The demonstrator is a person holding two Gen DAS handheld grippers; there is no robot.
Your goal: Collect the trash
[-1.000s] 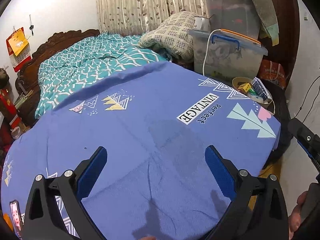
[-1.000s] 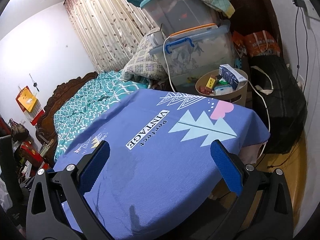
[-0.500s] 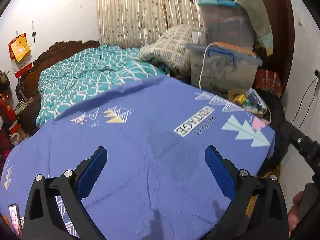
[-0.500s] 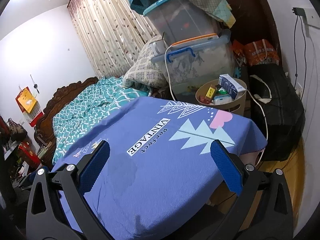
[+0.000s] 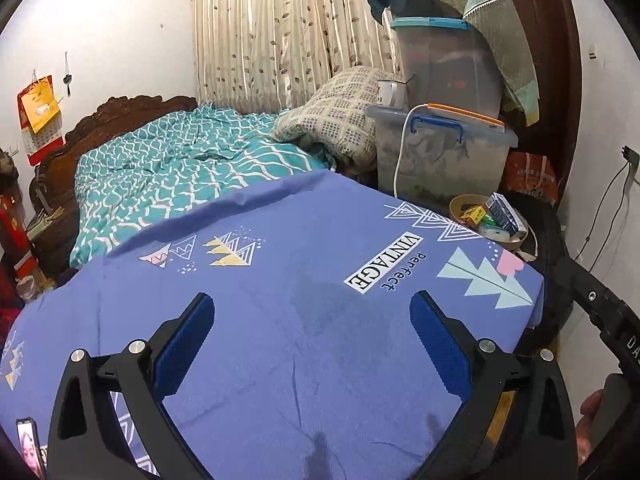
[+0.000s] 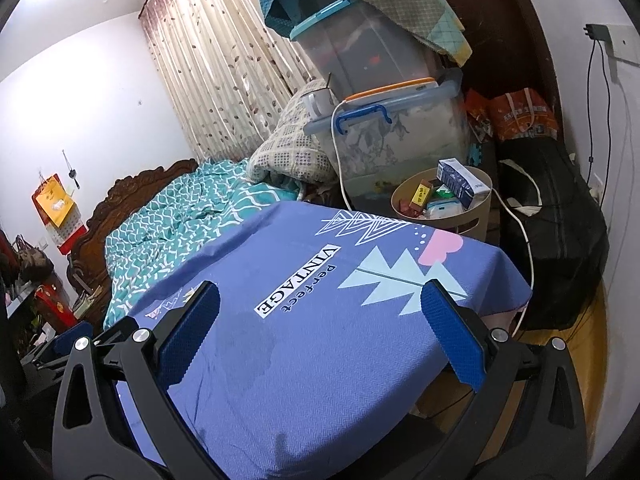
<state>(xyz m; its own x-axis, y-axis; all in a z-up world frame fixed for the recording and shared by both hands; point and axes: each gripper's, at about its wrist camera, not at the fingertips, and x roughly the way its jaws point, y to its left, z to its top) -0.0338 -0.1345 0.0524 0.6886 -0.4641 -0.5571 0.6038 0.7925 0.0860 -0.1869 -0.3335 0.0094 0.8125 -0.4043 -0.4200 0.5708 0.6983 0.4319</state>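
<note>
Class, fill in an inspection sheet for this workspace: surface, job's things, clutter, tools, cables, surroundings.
Surface: blue printed cloth over the table, with a darker patch near the middle; no loose trash seen on it.
Job's things: round beige bin beyond the far edge, holding cartons and wrappers.
Clutter: stacked storage boxes, black bag.
Tools: left tool open, empty; right tool open, empty.
Cables: white cable down the boxes; black cable on the wall.
Surroundings: bed, curtain.

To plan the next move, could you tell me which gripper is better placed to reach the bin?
Probably the right gripper: the bin sits closer ahead, off the table's far corner. The left gripper sees it farther away. Both are open.
</note>
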